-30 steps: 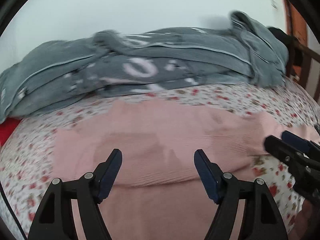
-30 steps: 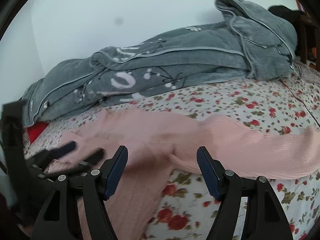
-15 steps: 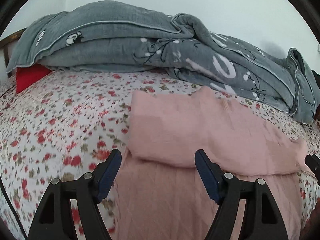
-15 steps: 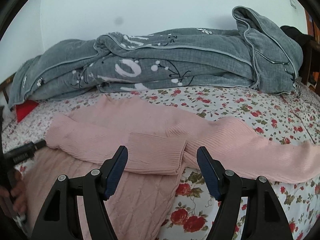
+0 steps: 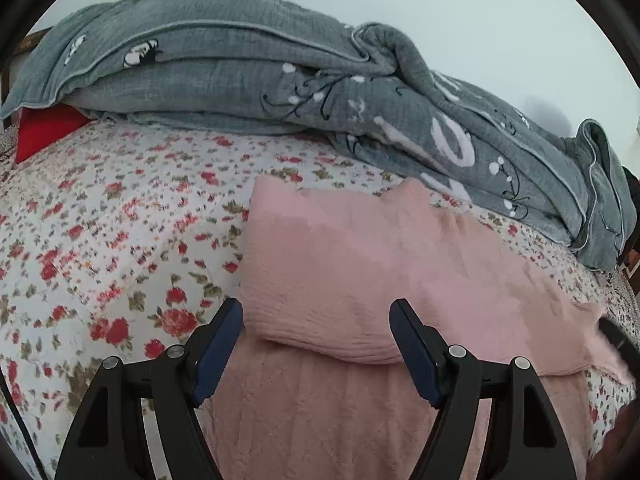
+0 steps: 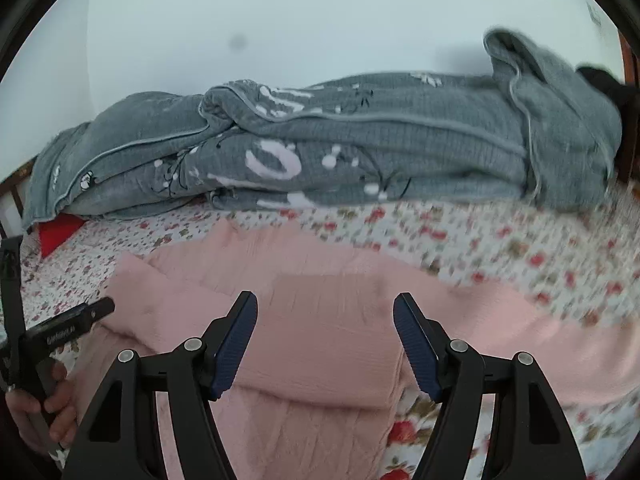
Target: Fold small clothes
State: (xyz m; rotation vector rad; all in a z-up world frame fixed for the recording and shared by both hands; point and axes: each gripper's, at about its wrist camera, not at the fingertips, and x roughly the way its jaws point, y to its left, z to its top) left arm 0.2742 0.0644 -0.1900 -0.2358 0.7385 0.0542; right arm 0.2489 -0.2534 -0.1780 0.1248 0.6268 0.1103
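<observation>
At the far left of the left wrist view a red cushion [image 5: 44, 130] pokes out from under a rumpled grey quilt [image 5: 224, 76] that runs along the back of the bed against a pale wall [image 5: 460, 8]. The floral bedspread [image 5: 100, 240] fills the left half. The left tongs [image 5: 316, 344] stand wide with nothing between the pads, hovering over the near left edge of the pink knit sweater [image 5: 360, 280]; a folded-over sleeve lies across the body of the sweater just ahead of the fingertips, reaching rightward.

In the right wrist view, a hand [image 6: 48, 412] at the lower left holds the left tongs, its dark finger tip pointing at the sweater's left edge. The right tongs [image 6: 325, 344] are likewise wide and grip nothing, poised above the sweater's [image 6: 320, 320] folded sleeve cuff. To the right the other sleeve stretches out over the bedspread, blurred.
</observation>
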